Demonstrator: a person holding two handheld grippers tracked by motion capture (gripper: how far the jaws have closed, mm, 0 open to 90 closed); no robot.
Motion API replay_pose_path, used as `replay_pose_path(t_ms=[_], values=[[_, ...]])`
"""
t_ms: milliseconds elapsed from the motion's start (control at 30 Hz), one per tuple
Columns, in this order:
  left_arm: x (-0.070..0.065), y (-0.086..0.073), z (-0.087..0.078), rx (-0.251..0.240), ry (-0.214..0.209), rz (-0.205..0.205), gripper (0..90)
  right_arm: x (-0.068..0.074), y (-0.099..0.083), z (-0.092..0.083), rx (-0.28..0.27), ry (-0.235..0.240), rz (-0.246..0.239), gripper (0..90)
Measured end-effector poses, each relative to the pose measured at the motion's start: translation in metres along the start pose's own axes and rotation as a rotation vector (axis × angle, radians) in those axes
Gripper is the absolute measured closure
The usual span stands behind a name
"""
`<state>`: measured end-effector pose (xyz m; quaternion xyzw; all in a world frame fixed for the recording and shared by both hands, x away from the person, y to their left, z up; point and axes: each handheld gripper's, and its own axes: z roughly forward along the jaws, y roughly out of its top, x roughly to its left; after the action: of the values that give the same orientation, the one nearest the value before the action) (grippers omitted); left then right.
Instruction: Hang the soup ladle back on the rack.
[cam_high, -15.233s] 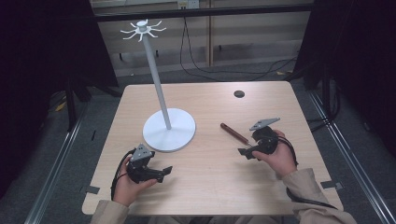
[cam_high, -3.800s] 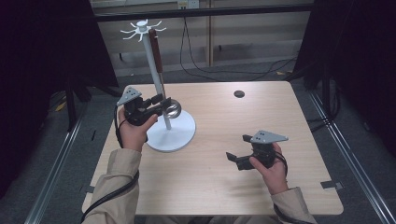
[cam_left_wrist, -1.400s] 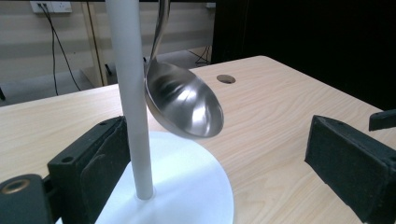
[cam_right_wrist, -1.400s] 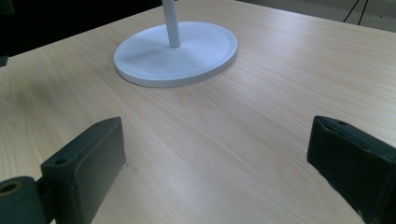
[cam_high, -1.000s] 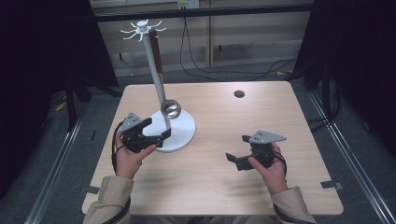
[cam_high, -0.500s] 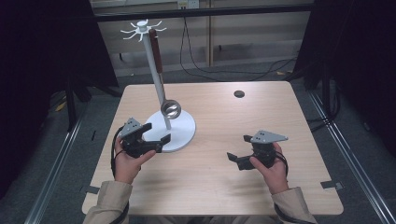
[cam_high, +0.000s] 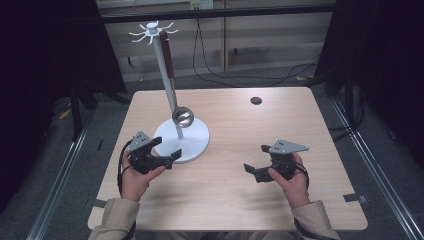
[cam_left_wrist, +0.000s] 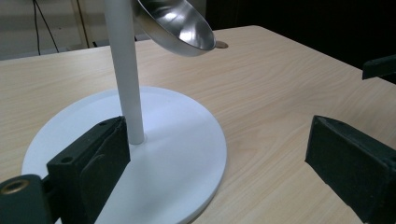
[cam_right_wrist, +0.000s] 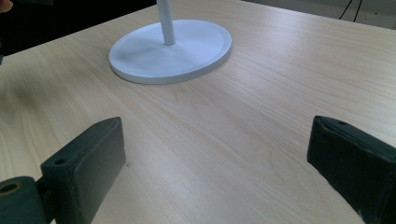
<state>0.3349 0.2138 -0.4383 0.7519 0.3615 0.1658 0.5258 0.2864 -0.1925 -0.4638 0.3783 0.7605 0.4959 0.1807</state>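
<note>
A white stand rises from its round base (cam_high: 192, 142) to a crown of hooks (cam_high: 150, 31). From a hook hangs a ladle, brown handle (cam_high: 167, 55) up and steel bowl (cam_high: 183, 118) low beside the pole. My left gripper (cam_high: 166, 149) is open and empty just left of the base. In the left gripper view the jaws (cam_left_wrist: 215, 158) frame the base (cam_left_wrist: 182, 140), the pole (cam_left_wrist: 123, 70) and the ladle bowl (cam_left_wrist: 175, 25). My right gripper (cam_high: 255, 159) rests open and empty at the near right; the right gripper view (cam_right_wrist: 215, 154) looks over bare wood to the base (cam_right_wrist: 173, 46).
A small dark disc (cam_high: 256, 100) lies near the table's far edge, right of centre. Tape tabs mark the near corners (cam_high: 352, 198). Cables run over the floor behind the table, and metal rails flank both sides.
The ladle, once lying on the table, now hangs on the stand. Over the last second my left gripper has drawn back slightly from the stand base toward me. The right gripper has stayed put.
</note>
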Motion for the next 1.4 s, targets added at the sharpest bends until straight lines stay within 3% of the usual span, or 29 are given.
replay_pose_path(t_ms=[733,933,1267,1400], values=[[0.001,-0.020,-0.004,0.043,-0.015,-0.003,3.2,-0.001,-0.002,-0.001,0.011,-0.002,0.002,4.0],[0.000,-0.027,-0.005,0.046,-0.036,-0.010,2.7,-0.002,-0.005,-0.001,0.019,-0.003,0.006,4.0],[-0.004,-0.035,-0.008,0.073,-0.053,-0.012,2.6,-0.003,-0.011,-0.004,0.054,-0.012,-0.023,4.0],[-0.005,-0.037,-0.005,0.073,-0.055,-0.032,1.8,-0.004,-0.012,-0.005,0.054,-0.016,-0.023,4.0]])
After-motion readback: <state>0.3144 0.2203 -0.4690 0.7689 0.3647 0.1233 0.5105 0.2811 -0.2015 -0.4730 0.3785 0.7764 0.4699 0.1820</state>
